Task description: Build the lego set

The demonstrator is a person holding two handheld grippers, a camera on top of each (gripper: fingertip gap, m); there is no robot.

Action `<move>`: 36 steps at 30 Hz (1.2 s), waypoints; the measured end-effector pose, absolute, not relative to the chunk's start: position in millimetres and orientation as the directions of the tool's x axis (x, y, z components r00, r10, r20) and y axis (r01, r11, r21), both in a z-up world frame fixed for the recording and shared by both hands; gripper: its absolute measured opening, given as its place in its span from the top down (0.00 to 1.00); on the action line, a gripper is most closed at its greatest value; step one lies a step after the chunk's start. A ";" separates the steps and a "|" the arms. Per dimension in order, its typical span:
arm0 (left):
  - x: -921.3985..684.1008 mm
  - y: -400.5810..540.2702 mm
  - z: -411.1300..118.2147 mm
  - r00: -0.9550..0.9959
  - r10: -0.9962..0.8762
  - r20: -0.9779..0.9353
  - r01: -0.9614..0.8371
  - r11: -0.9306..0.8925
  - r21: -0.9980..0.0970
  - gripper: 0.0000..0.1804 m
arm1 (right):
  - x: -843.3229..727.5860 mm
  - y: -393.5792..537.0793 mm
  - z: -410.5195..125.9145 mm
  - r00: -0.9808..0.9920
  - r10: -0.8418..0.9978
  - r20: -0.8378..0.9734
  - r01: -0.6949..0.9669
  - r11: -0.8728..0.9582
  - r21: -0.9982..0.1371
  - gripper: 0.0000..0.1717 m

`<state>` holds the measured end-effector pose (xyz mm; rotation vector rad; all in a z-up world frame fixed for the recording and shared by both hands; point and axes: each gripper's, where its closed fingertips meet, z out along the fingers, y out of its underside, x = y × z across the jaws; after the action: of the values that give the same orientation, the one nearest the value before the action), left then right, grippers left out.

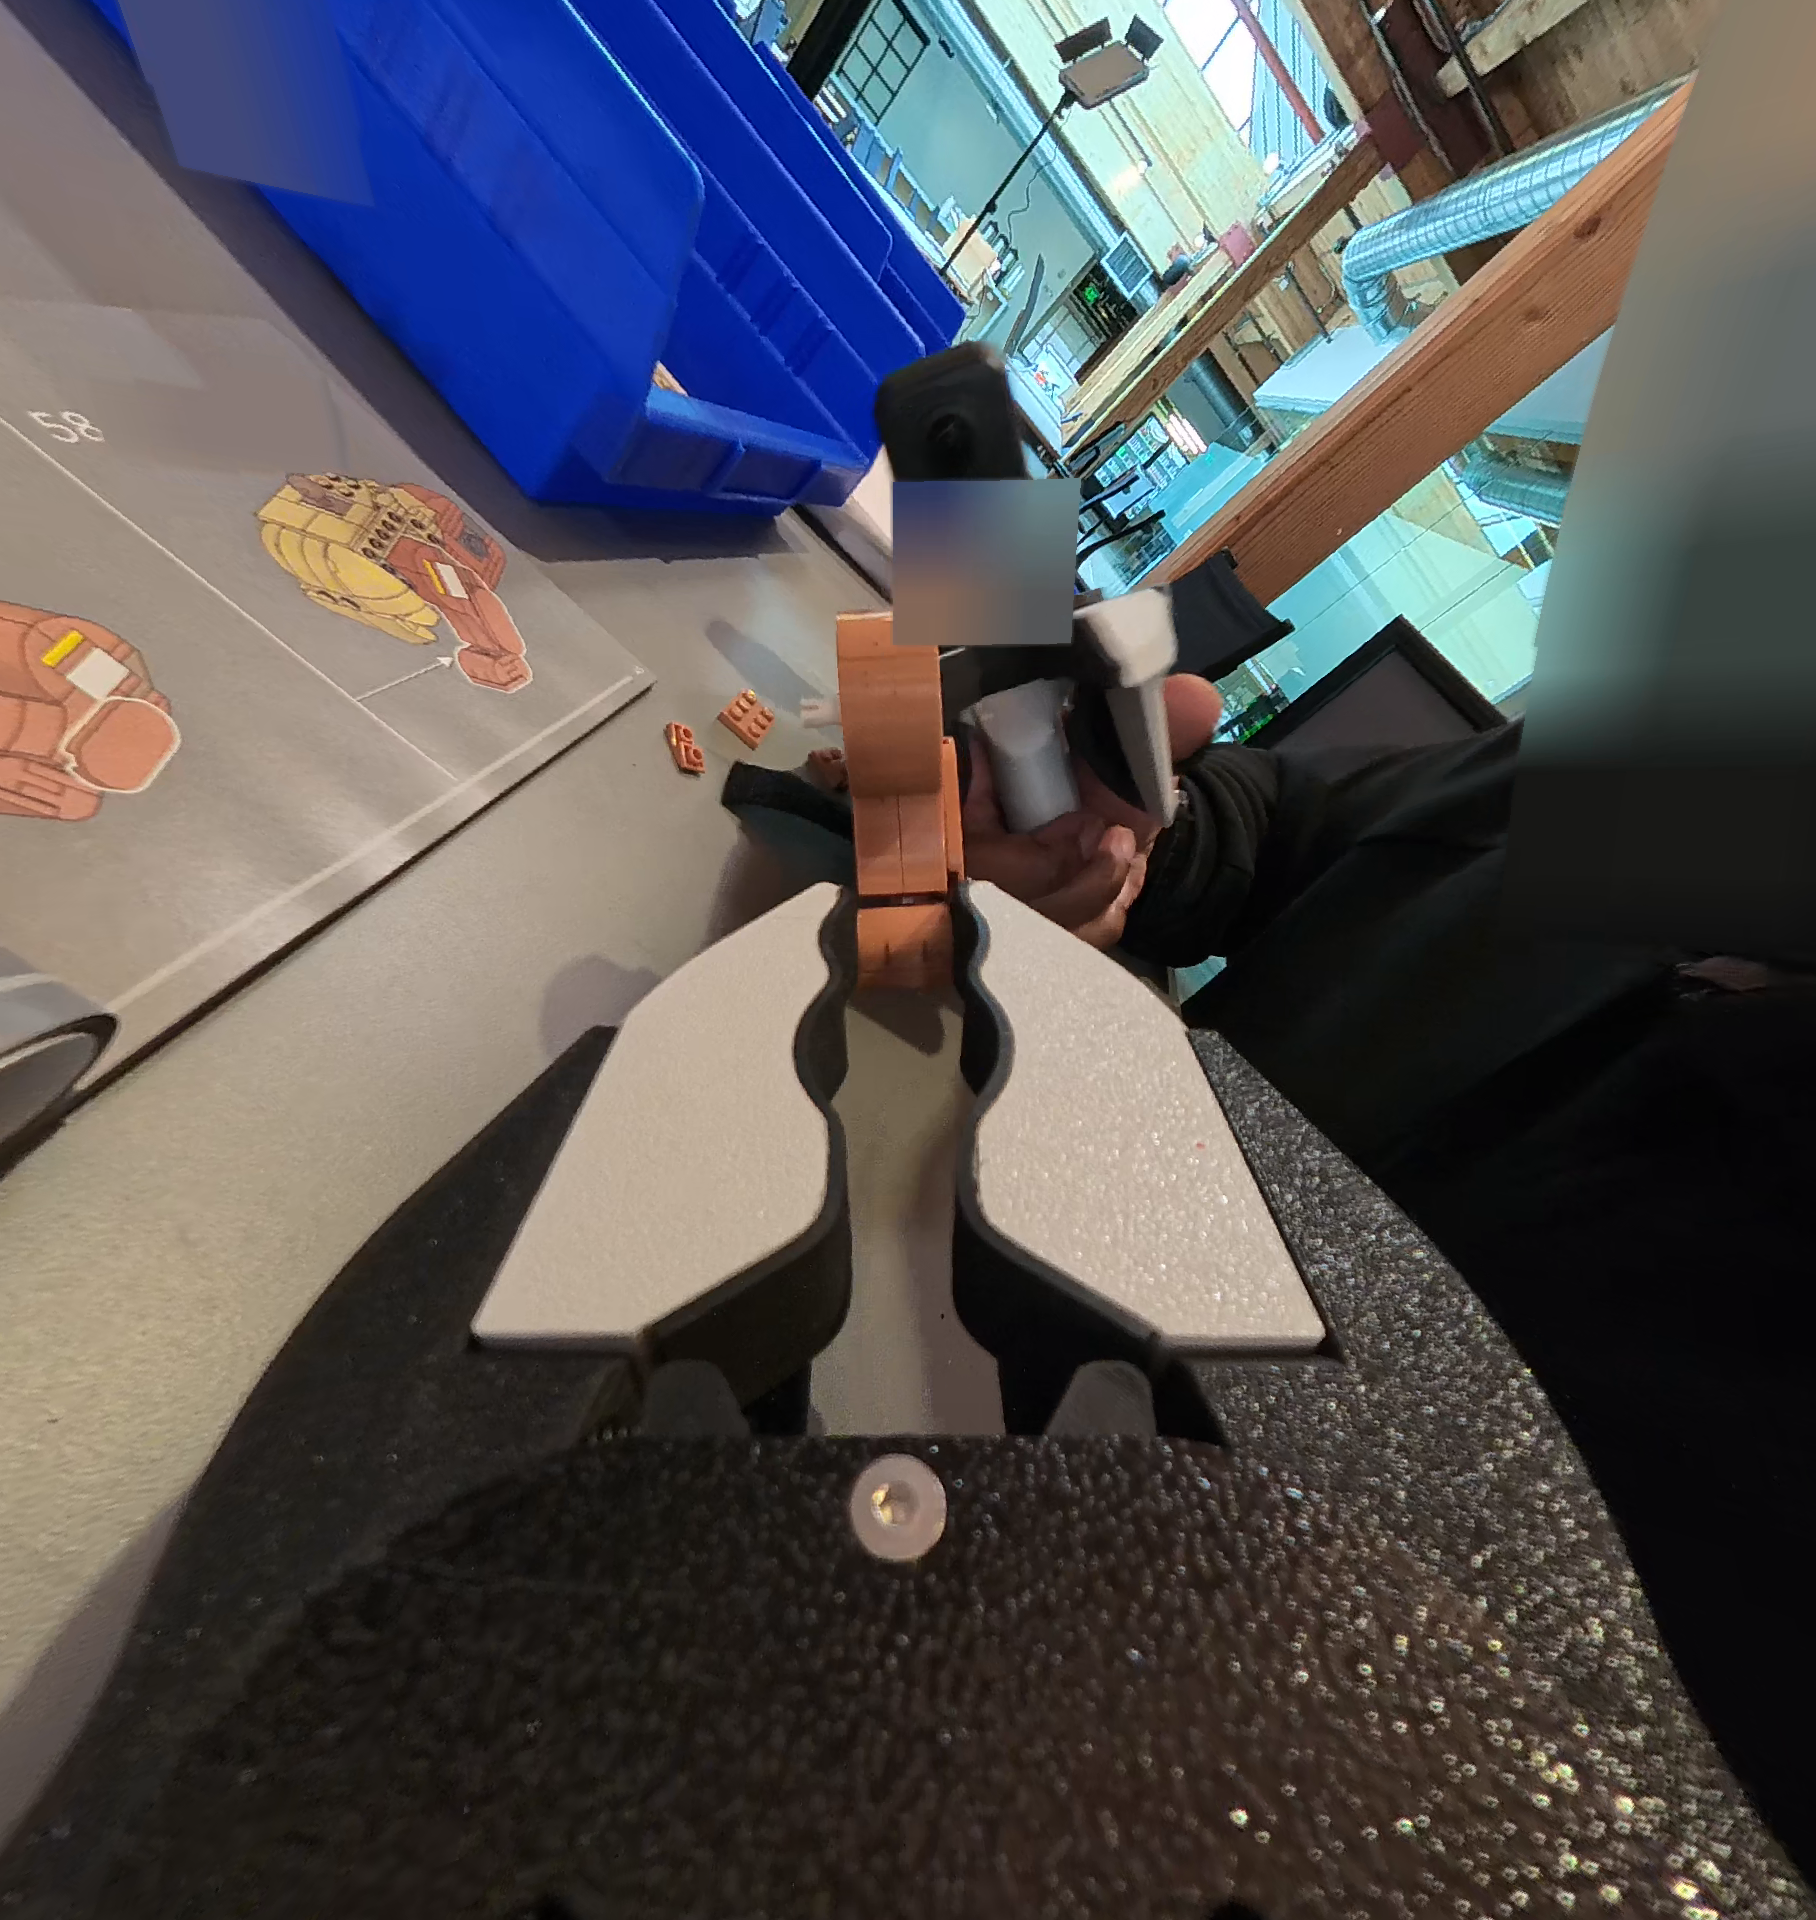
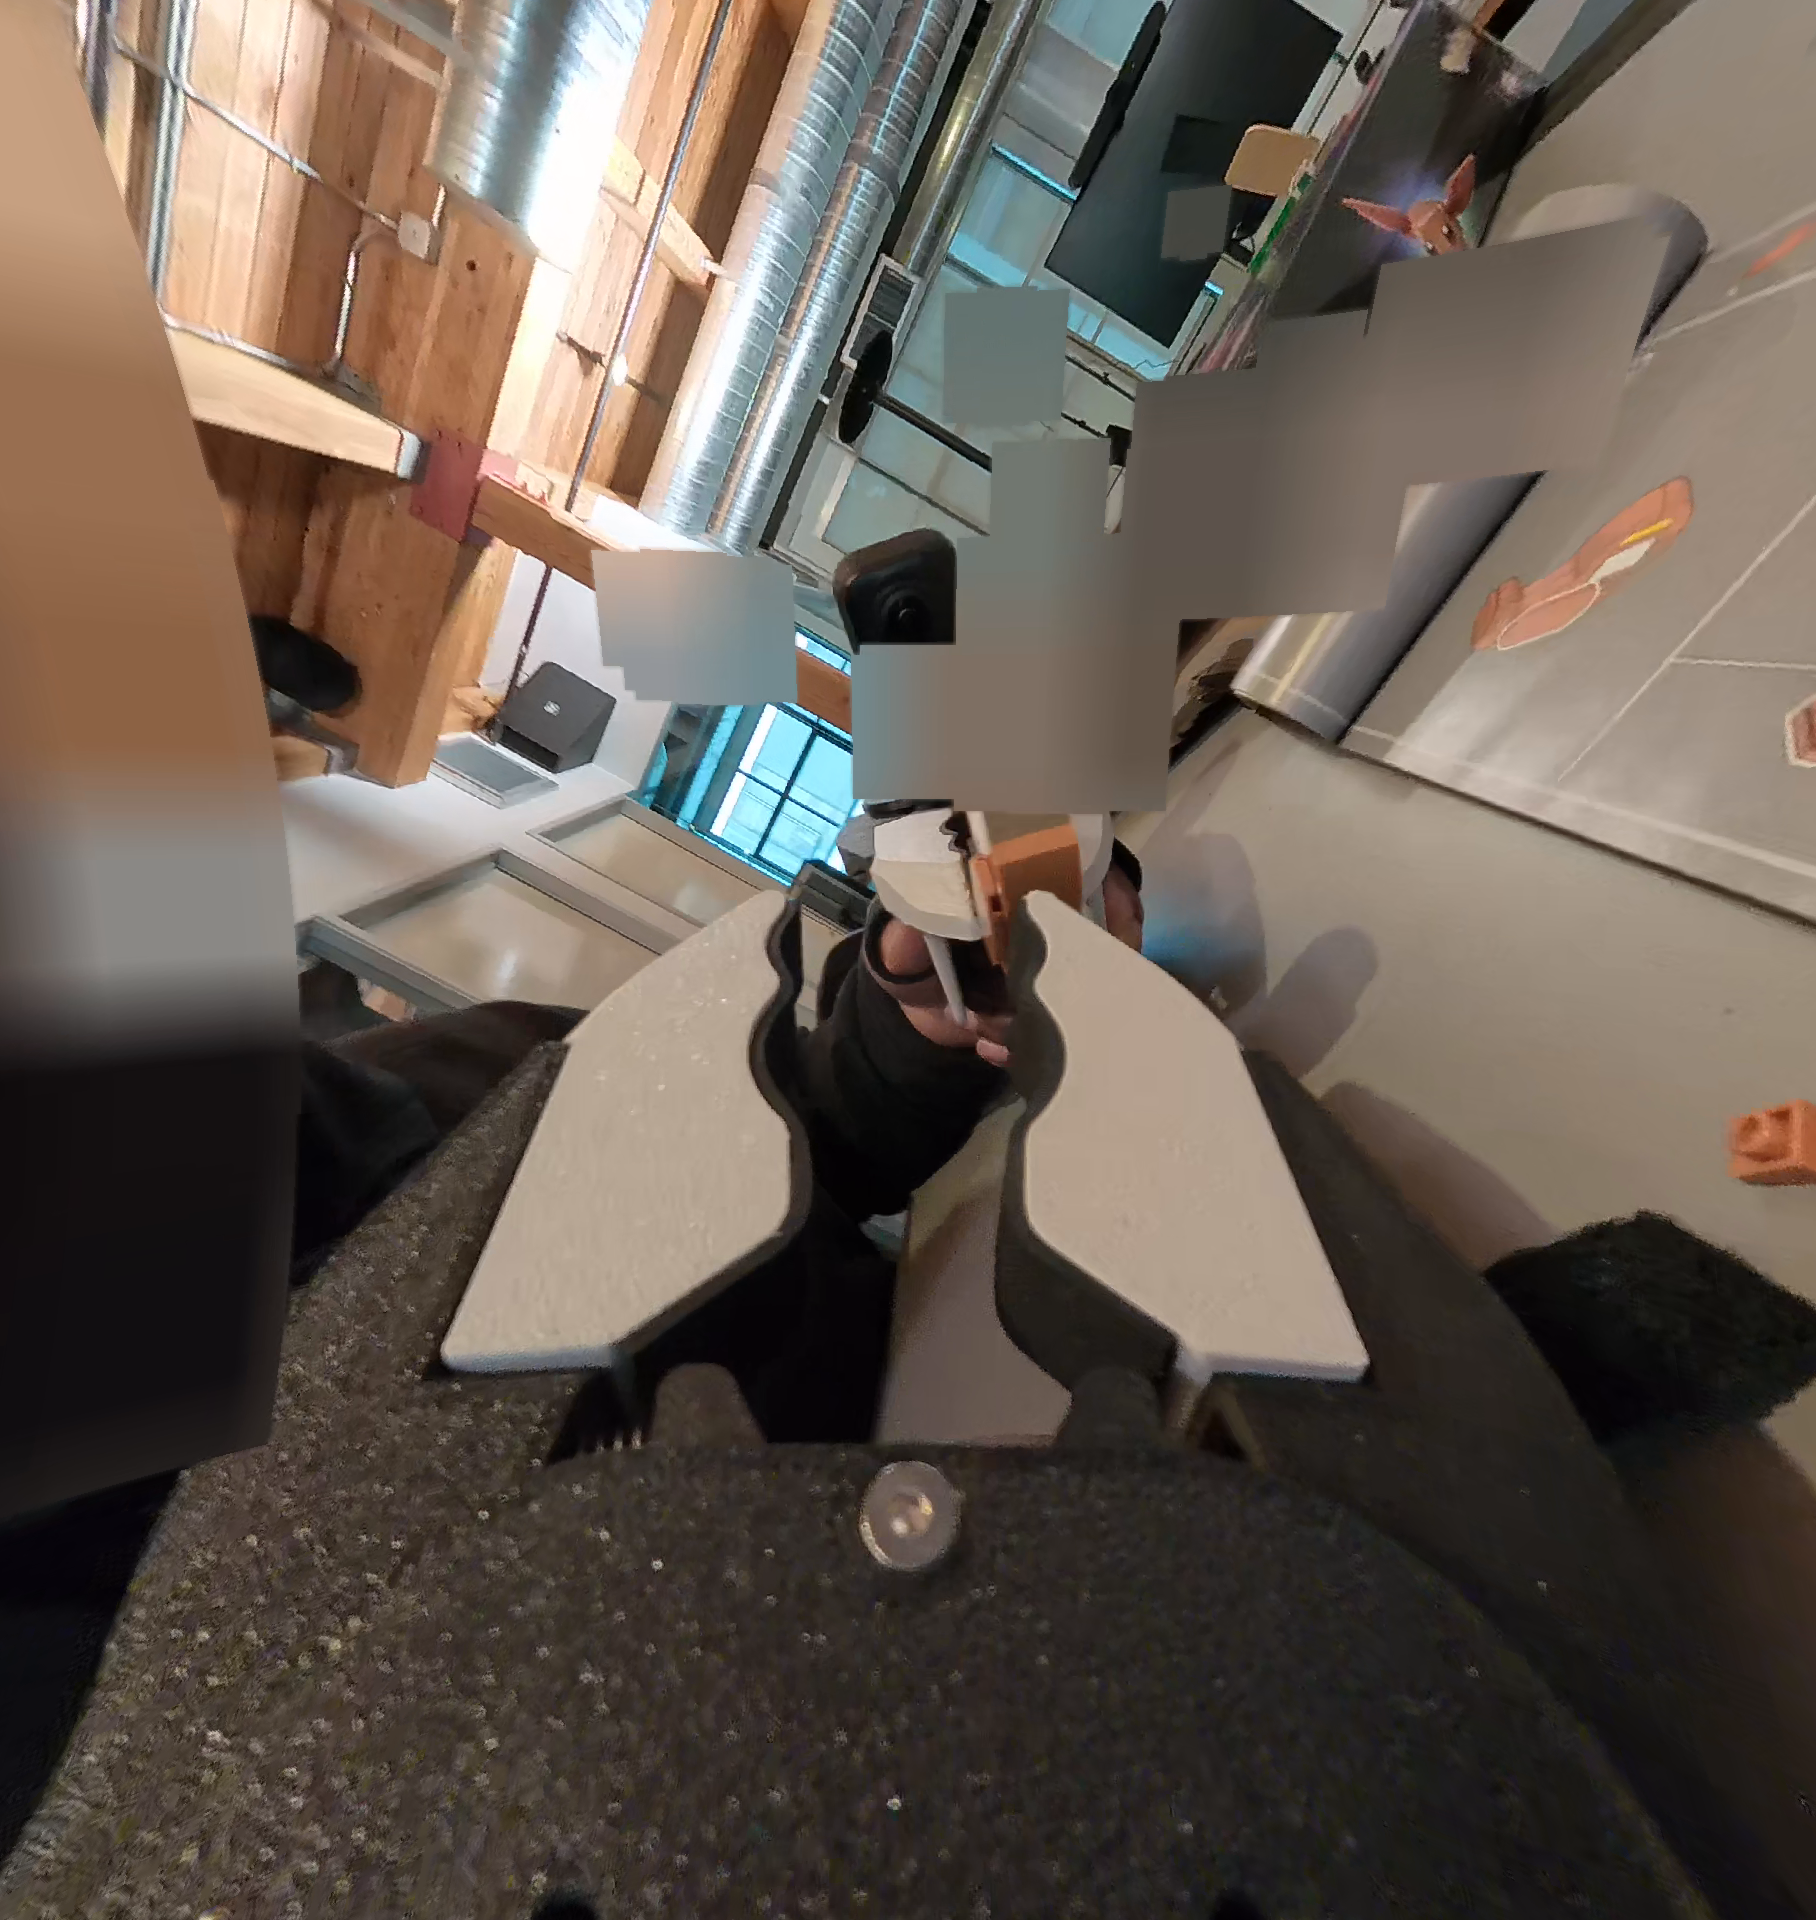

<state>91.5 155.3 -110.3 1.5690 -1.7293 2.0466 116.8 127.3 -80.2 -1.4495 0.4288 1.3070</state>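
My left gripper (image 1: pixel 902 906) is shut on the lower end of an orange-brown brick assembly (image 1: pixel 891 748) and holds it upright above the grey table (image 1: pixel 364 1091). Both pads press its sides. The right wrist view shows the same assembly (image 2: pixel 1034 862) clamped between the left gripper's pale fingers (image 2: pixel 925 883). My right gripper (image 2: pixel 909 920) is open with nothing between its pads. Its right fingertip (image 2: pixel 1065 935) is close beside the assembly's edge. In the left wrist view, the right gripper's grey finger (image 1: pixel 1143 717) shows just behind the assembly, held by a hand (image 1: pixel 1070 852).
An open instruction booklet (image 1: pixel 260 675) lies on the left of the table, with blue bins (image 1: pixel 571 260) behind it. Two small orange plates (image 1: pixel 746 717) (image 1: pixel 686 748) lie beside the booklet. Another orange brick (image 2: pixel 1797 1143) lies at the right. A dark sleeve (image 1: pixel 1403 883) is at the right.
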 end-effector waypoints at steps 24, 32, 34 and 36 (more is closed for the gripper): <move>80.1 141.1 -107.0 -0.575 -0.502 0.646 -0.586 -0.299 -0.753 0.91 | 447.6 -373.7 -46.0 0.870 -0.455 0.188 -0.261 -0.749 -0.609 0.76; 85.1 142.7 -113.0 -0.542 -0.549 0.636 -0.590 -0.290 -0.753 0.91 | 537.5 -519.4 -125.1 0.930 -0.292 0.225 -0.304 -0.952 0.020 0.74; 87.0 143.7 -114.7 -0.529 -0.571 0.627 -0.587 -0.288 -0.757 0.91 | 550.2 -534.1 -140.8 0.947 -0.247 0.207 -0.275 -0.954 0.116 0.72; 88.2 145.4 -114.5 -0.522 -0.585 0.621 -0.577 -0.294 -0.762 0.91 | 560.3 -544.4 -152.4 0.957 -0.232 0.176 -0.260 -0.953 0.158 0.69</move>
<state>88.2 145.4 -114.5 1.5386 -1.8696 2.0116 560.3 -544.4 -152.4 -3.2850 0.4164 -0.2600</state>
